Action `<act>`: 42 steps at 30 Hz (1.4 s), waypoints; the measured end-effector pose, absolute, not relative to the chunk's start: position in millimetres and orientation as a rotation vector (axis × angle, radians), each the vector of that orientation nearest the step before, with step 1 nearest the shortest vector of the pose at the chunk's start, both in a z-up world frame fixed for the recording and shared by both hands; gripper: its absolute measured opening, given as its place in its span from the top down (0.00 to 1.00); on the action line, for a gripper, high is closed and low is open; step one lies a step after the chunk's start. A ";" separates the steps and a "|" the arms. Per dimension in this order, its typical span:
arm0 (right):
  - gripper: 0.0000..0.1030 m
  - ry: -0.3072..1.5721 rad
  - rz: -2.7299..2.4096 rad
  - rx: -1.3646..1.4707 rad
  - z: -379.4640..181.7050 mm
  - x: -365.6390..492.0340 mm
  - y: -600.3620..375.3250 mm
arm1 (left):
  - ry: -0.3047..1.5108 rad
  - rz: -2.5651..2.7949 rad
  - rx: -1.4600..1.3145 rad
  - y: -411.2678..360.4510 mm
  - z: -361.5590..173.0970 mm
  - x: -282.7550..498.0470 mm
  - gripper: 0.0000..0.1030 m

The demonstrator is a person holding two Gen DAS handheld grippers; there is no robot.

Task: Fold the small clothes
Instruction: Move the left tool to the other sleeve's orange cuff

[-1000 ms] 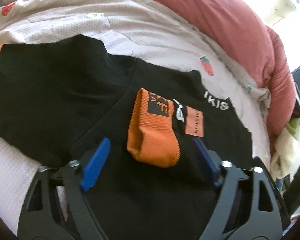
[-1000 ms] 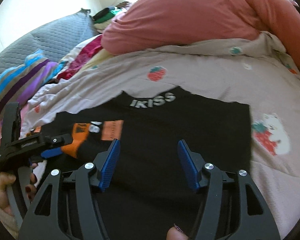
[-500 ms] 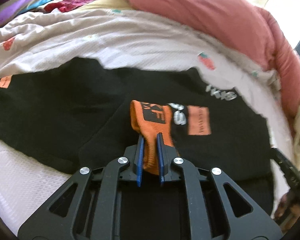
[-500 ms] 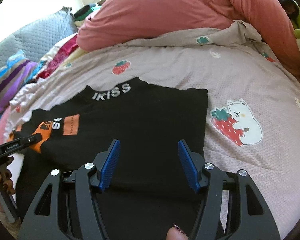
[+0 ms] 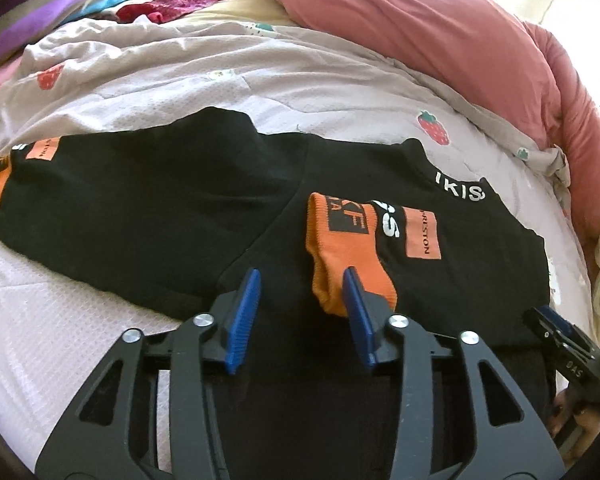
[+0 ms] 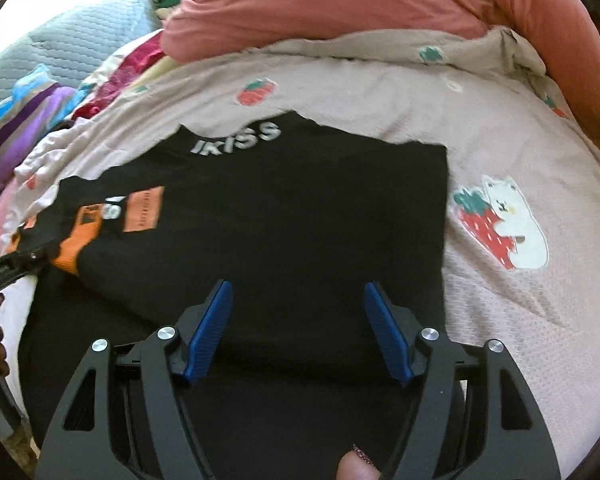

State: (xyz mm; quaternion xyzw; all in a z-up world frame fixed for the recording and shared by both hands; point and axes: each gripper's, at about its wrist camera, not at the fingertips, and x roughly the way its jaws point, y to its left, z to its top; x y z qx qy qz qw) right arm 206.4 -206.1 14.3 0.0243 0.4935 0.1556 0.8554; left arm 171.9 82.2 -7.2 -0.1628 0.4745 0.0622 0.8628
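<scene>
While the black shirt lies flat on the bed, its orange cuff rests folded onto the body. Left gripper: fingers opening, cuff end beside the right pad, not pinched. Right gripper: fingers opening wide above the shirt's lower body, gripping nothing.

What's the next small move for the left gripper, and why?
Probably swing the left gripper over to the other sleeve, which lies spread out sideways. Its fingers are opening, and the orange cuff of the near sleeve already lies folded onto the black top.
</scene>
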 end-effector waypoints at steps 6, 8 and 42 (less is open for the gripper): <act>0.20 1.004 0.400 0.067 35.0 197.6 -187.1 | 0.966 0.147 -0.359 90.3 3.4 158.0 0.50; 0.17 0.984 0.431 0.068 42.5 193.3 -179.3 | 0.956 0.154 -0.360 92.6 7.3 153.6 0.46; 0.04 0.872 0.683 -0.082 93.7 155.8 -45.2 | 0.843 0.332 -0.440 180.6 36.2 76.6 0.10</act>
